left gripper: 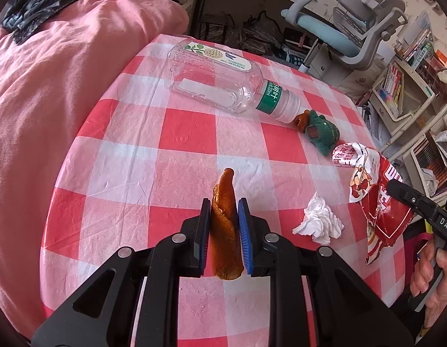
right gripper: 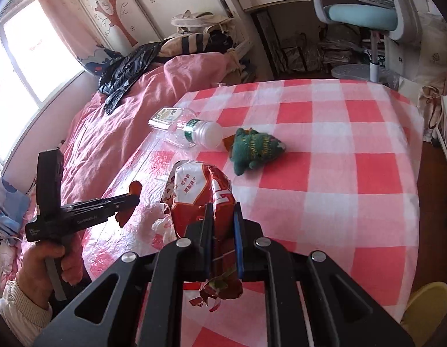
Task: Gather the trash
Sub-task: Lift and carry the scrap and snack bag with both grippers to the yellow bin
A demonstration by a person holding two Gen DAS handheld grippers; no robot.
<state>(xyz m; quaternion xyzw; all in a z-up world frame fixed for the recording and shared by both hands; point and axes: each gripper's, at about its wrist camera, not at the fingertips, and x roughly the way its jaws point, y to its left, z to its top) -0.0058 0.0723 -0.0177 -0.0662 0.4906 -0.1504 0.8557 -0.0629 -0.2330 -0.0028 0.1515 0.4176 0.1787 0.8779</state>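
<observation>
Peel [left gripper: 224, 225] in left jaws, long axis pointing fwd.

tablecloth [left gripper: 171, 144]: red-and-white checks
curled peel [left gripper: 224, 222]: orange-brown
crumpled wrapper [right gripper: 200, 199]: red, white
knitted toy [right gripper: 256, 147]: green
bottle label [left gripper: 271, 97]: green

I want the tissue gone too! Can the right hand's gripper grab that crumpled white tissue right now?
Probably not yet. The right gripper is shut on the red snack bag, so its jaws are full. The crumpled tissue lies bare on the checked tablecloth, nothing covering it, so it could after dropping the bag.
</observation>
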